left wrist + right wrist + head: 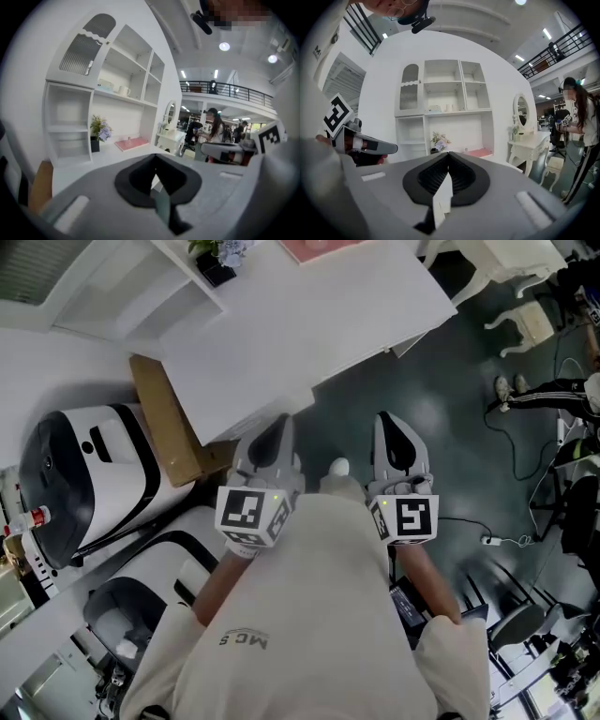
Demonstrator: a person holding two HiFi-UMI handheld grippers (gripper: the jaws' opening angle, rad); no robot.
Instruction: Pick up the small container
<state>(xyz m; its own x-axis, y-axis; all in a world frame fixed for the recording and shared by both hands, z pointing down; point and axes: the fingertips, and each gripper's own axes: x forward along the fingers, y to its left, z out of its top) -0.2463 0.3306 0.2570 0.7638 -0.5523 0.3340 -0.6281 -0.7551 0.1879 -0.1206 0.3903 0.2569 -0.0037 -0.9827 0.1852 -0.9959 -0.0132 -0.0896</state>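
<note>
Left gripper (272, 435) and right gripper (394, 432): jaws closed, empty, short of the surface (309, 329), so we open up first.

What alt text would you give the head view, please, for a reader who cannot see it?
Seen from above, a person in a beige top holds the left gripper and right gripper side by side, jaws shut and empty, pointing at a white table. Cardboard shows at the left.

A smooth, matt white tabletop (309, 324) fills the upper middle. At its lower left lie a dull brown cardboard sheet (167, 427) and a glossy white-and-black plastic machine housing (94, 474). The left gripper (271, 439) and right gripper (396, 435) have matt grey plastic shells. The beige cloth top (309, 615) at the bottom looks soft.
</note>
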